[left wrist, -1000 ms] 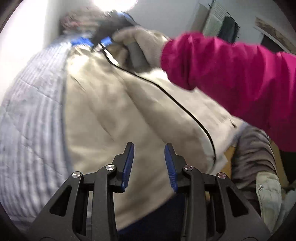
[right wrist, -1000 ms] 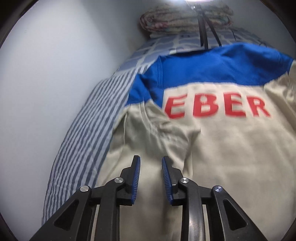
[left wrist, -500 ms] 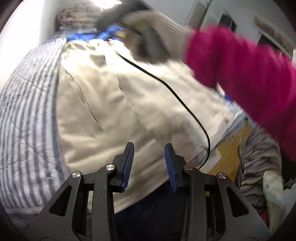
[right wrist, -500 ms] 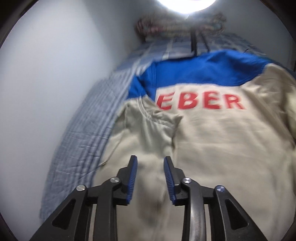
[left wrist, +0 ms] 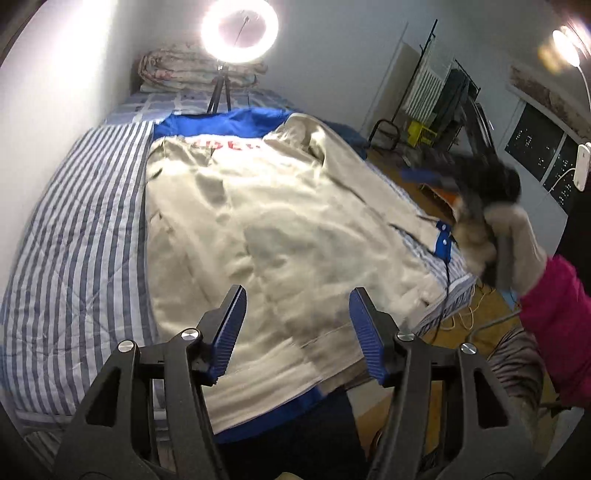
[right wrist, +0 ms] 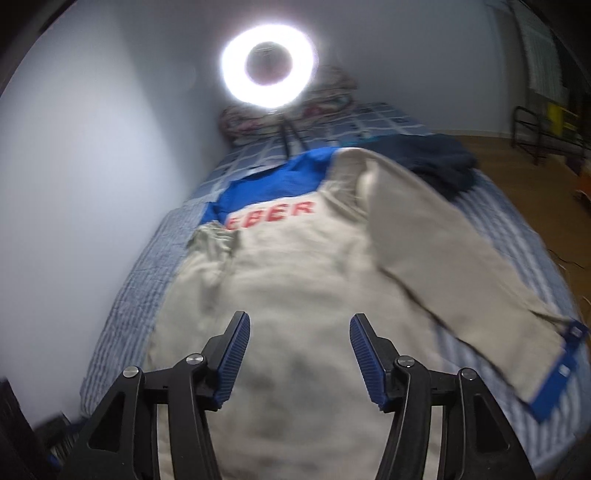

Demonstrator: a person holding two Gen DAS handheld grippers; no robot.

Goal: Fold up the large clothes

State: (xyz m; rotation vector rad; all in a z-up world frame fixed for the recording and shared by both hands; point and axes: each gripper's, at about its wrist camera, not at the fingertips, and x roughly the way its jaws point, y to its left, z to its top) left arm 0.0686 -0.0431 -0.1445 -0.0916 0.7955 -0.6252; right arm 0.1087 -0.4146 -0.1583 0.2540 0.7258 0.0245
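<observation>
A large beige sweatshirt point(left wrist: 280, 206) with a blue yoke and red lettering lies flat on the striped bed point(left wrist: 74, 221). In the right wrist view its left sleeve point(right wrist: 210, 240) is folded in over the body point(right wrist: 295, 277). Its right sleeve point(right wrist: 443, 258) stretches out to the right and ends in a blue cuff point(right wrist: 557, 373). My left gripper point(left wrist: 297, 325) hovers over the hem with its jaws opening and nothing between them. My right gripper point(right wrist: 297, 354) hangs above the lower body, jaws also opening and empty. In the left wrist view it is a dark blur above a gloved hand point(left wrist: 517, 240).
A lit ring light point(left wrist: 239, 31) on a tripod stands at the bed's far end before a folded quilt point(left wrist: 166, 70). A dark garment point(right wrist: 436, 158) lies at the far right of the bed. A wall runs along the left. Racks point(left wrist: 443, 92) and cables sit on the floor to the right.
Both grippers opened wider. The right gripper swept back from the folded left sleeve towards the right side of the bed. The left gripper rose, so more of the bed shows.
</observation>
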